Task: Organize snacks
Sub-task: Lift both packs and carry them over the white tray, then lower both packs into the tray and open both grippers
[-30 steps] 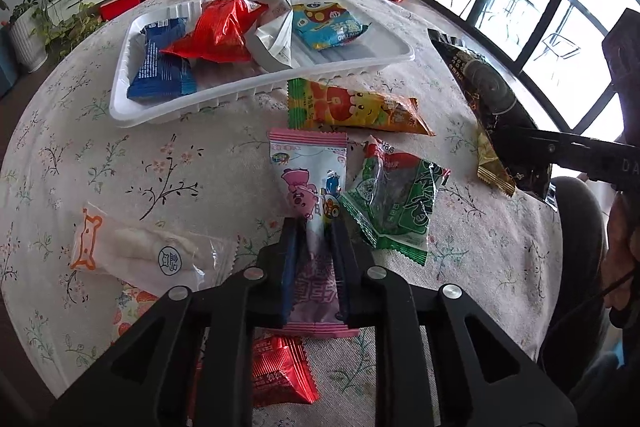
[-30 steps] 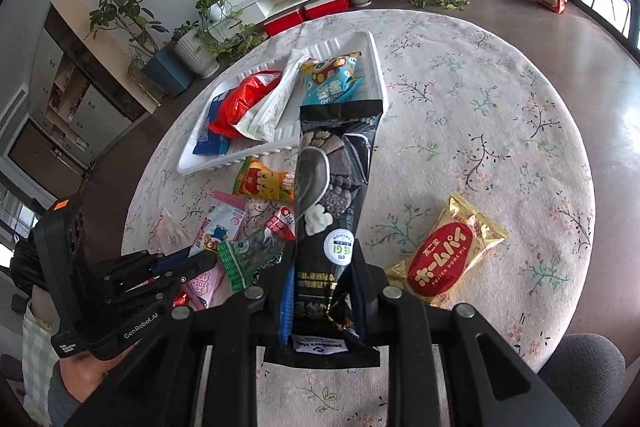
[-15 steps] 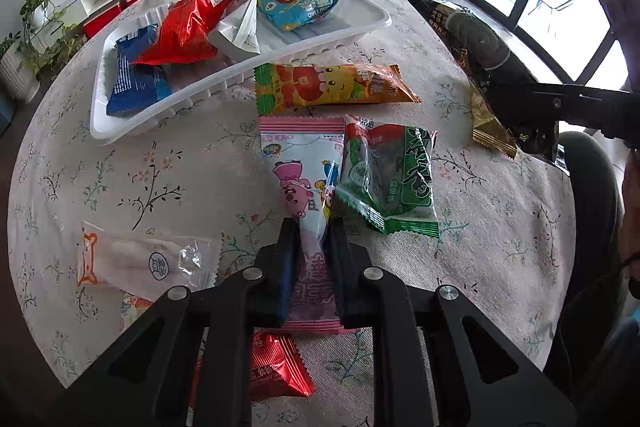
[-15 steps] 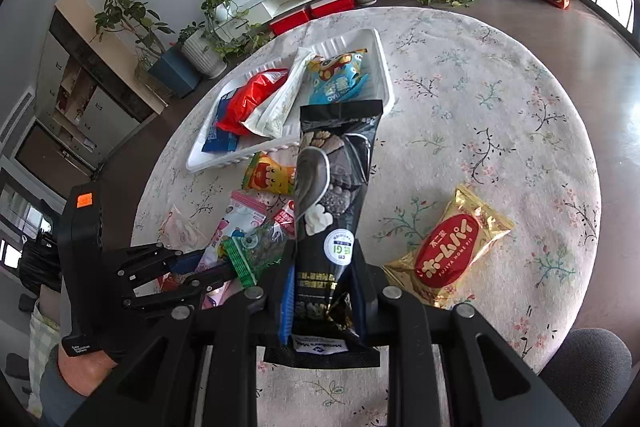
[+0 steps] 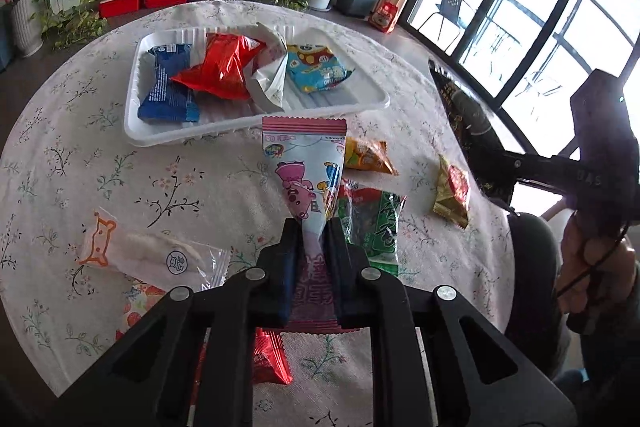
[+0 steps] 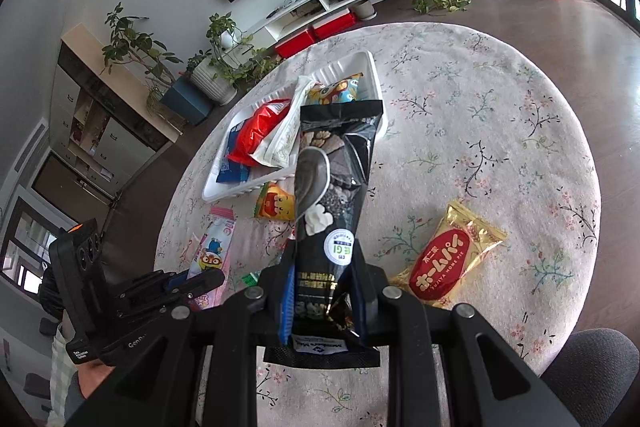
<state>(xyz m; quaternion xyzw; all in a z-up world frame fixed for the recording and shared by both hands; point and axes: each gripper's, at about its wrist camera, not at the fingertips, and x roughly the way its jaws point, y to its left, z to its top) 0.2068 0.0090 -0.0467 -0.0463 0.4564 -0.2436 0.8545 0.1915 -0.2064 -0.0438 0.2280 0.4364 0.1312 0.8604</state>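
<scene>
My left gripper (image 5: 313, 233) is shut on a pink cartoon snack packet (image 5: 306, 167) and holds it lifted above the table, pointing toward the white tray (image 5: 256, 121). The tray holds a blue packet (image 5: 168, 91), a red bag (image 5: 224, 67), a white packet (image 5: 272, 79) and a light-blue packet (image 5: 316, 69). My right gripper (image 6: 324, 267) is shut on a long black snack bag (image 6: 332, 179), held above the table right of the tray (image 6: 372, 67). The left gripper with the pink packet also shows in the right wrist view (image 6: 192, 283).
On the floral tablecloth lie a clear packet (image 5: 148, 255), a green packet (image 5: 372, 223), an orange packet (image 5: 368, 157), a gold-red packet (image 6: 444, 263) and a red packet (image 5: 268, 359). A grey chair (image 6: 592, 363) stands at the table's near edge.
My left gripper has lifted the pink packet off the table and carried it toward the tray. My right gripper still holds the black bag and has moved little.
</scene>
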